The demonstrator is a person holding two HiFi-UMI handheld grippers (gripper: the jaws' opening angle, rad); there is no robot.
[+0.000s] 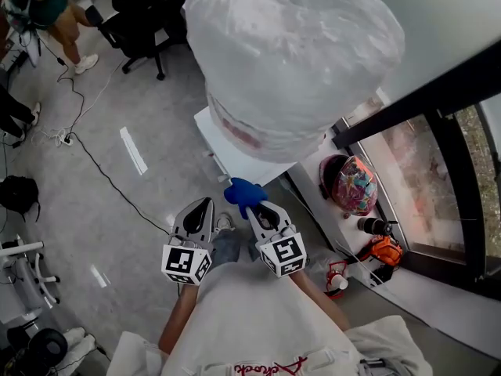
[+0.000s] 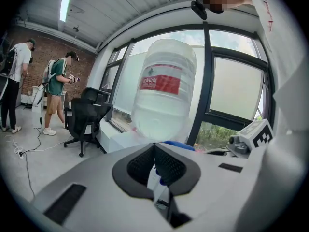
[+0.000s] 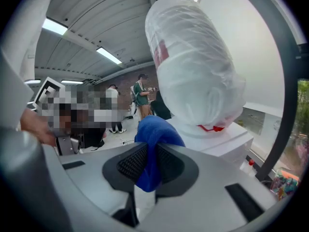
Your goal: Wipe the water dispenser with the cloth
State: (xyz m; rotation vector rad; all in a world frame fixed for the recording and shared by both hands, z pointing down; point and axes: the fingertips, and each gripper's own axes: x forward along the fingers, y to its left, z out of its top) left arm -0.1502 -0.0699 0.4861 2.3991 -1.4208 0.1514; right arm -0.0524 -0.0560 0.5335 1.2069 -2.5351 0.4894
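The water dispenser [image 1: 235, 157] is a white box carrying a large upturned bottle [image 1: 291, 53] wrapped in clear plastic. My right gripper [image 1: 257, 207] is shut on a bunched blue cloth [image 1: 243, 192], held just short of the dispenser's near side. In the right gripper view the cloth [image 3: 157, 129] sticks out between the pads, with the bottle [image 3: 193, 66] and the dispenser top [image 3: 224, 138] right behind it. My left gripper [image 1: 199, 211] hangs beside the right one, apart from the dispenser; in its own view the left gripper [image 2: 154, 146] has its pads together on nothing, facing the bottle [image 2: 164, 91].
A window ledge on the right holds a colourful helmet [image 1: 350, 185] and an orange item [image 1: 385, 251]. Black office chairs [image 1: 145, 22] and a person [image 1: 47, 6] stand at the far left. A cable [image 1: 102, 171] runs across the grey floor.
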